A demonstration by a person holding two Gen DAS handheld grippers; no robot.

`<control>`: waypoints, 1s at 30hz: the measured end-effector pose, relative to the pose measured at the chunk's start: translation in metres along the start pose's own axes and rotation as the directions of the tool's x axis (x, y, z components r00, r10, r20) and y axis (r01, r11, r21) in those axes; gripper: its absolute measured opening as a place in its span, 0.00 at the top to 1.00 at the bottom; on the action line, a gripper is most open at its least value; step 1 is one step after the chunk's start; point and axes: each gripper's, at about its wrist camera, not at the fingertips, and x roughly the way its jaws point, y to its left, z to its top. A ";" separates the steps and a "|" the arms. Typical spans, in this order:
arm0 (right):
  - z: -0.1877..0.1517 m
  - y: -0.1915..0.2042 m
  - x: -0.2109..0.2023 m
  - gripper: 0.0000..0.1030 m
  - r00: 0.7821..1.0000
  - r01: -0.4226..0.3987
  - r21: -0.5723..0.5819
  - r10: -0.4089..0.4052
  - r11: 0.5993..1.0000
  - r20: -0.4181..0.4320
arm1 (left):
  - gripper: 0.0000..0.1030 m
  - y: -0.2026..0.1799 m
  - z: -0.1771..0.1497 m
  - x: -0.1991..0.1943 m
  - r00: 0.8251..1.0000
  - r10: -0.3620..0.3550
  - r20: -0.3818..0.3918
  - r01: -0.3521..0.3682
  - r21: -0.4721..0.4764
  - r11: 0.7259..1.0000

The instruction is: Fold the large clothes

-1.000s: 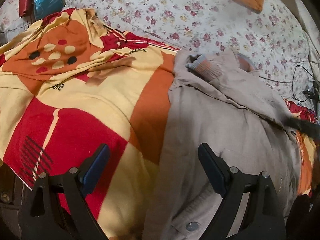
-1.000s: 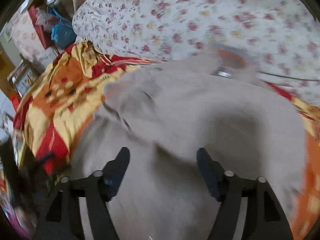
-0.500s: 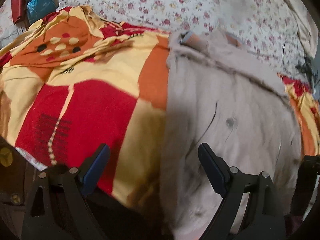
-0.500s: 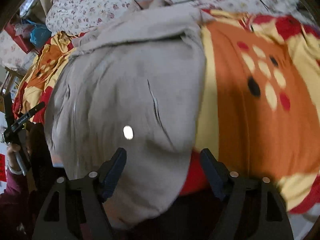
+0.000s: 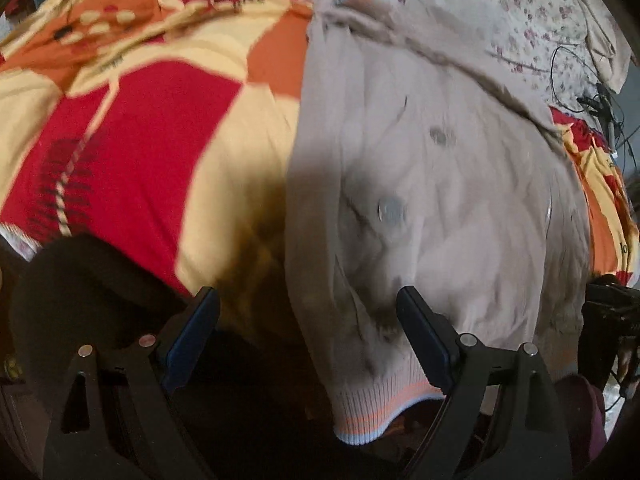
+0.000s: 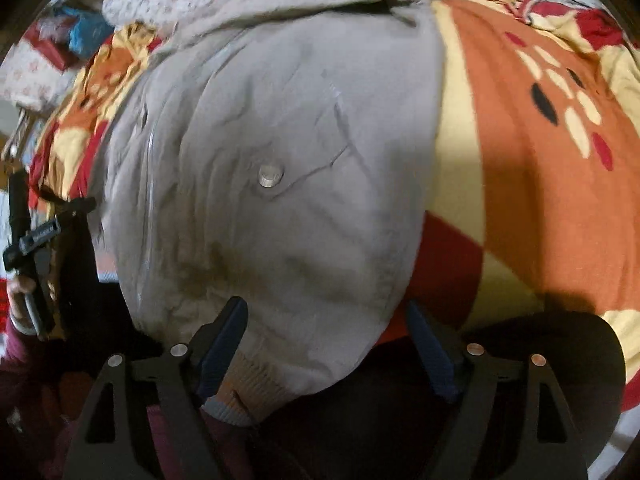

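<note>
Both grippers over the near edge of the bed now, pointing steeply down at the jacket [image 5: 432, 184]. It's a beige jacket w/ snap buttons, lying flat on the red-orange-yellow blanket [image 5: 152, 128], long axis running away from the person: collar end far, up by the floral sheet [image 5: 500, 8], ribbed hem [image 5: 380, 408] near, hanging a bit over the bed edge.

Left gripper [image 5: 308, 332]: jaws wide, nothing held. Left finger sits over bare blanket, right finger over the jacket body, so the jacket's left side edge runs right btw them. Hem corner is just below and slightly right of centre.

Right gripper [image 6: 328, 348]: jaws opening, nothing clamped. Fabric lies below the gap, pads not pressing on it. Its left finger is over the jacket near the orange cuff/hem rib [image 6: 244, 392], right finger past the jacket's right side edge, over blanket and dark bed edge.

So the key relation: each tool straddles its own near hem corner, left on left, right on right. Neither is clearly closer. My guess is next comes a pinch on both corners, then carrying the hem away toward the collar, along the long axis. Risk: grabbing blanket too, esp. on the left.
</note>
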 end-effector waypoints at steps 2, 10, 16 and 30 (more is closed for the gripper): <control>-0.002 0.003 0.005 0.20 1.000 0.004 -0.019 -0.004 1.000 -0.024 | 0.13 0.001 -0.005 0.004 1.000 -0.013 -0.020 0.012 -0.017 1.000; -0.010 -0.002 0.026 0.14 0.994 -0.051 -0.003 0.050 0.999 -0.094 | 0.13 -0.008 -0.012 0.011 0.999 0.015 -0.050 -0.014 0.028 1.000; -0.017 -0.003 0.019 0.17 0.985 -0.151 0.013 0.151 0.989 -0.082 | 0.13 -0.020 -0.018 0.018 0.995 0.001 -0.095 0.004 0.050 0.999; -0.021 0.009 0.009 0.84 0.980 -0.201 -0.025 0.201 0.979 -0.006 | 0.86 -0.026 -0.019 -0.010 0.994 -0.099 -0.049 0.103 0.076 0.992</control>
